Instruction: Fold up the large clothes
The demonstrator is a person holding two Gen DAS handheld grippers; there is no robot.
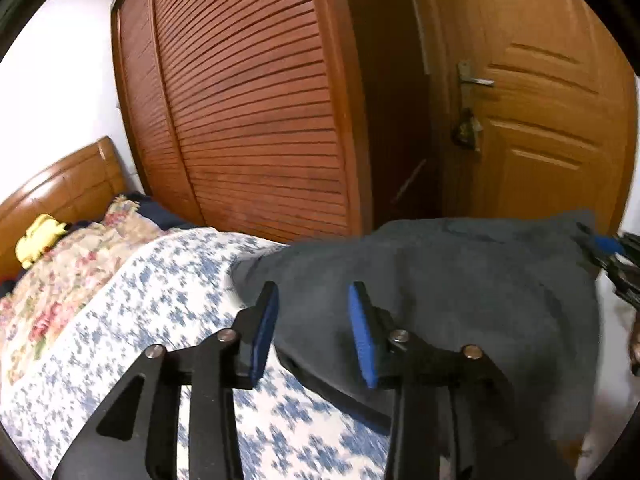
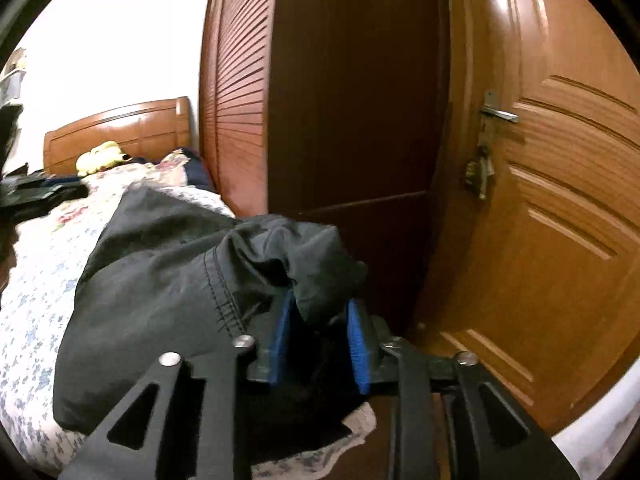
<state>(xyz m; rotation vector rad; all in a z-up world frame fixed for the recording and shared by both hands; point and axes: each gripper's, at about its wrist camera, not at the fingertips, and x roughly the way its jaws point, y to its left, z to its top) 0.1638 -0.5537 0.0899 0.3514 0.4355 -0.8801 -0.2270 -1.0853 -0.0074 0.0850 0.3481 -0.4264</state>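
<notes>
A: Where is the garment (image 1: 460, 280)?

B: It lies on the bed (image 1: 132, 308), at the foot end, over the corner nearest the door (image 1: 560, 128). It is dark grey and bunched, with a stitched seam showing in the right wrist view. The blue-flowered cover is bare on the headboard (image 1: 60, 188) side.

A: How does the left claw (image 1: 313, 320) stand?

B: Partly open. Its 2 blue pads (image 1: 362, 336) are apart, with a clear gap between them. The garment's edge shows in that gap, beyond and under the pads. I see no pad pressing on it.

A: And the right claw (image 2: 318, 340)?

B: Also partly open. A fold of the garment hangs down between its 2 pads, and cloth drapes over the left finger. Whether the pads touch the fold I cannot tell; they do not look clamped on it. In the left wrist view the right claw shows at the garment's far right edge, right at the cloth.

A: What else is on the bed?

B: A quilt (image 1: 80, 264) with red flowers lies toward the headboard, and a yellow toy (image 1: 38, 240) sits by the headboard. Dark clothes (image 2: 36, 196) lie at the far left edge in the right wrist view.

A: Around the bed?

B: A slatted wardrobe (image 1: 248, 112) stands just beside it, and the door has a metal handle (image 1: 476, 78) with keys (image 2: 478, 172) below.
</notes>
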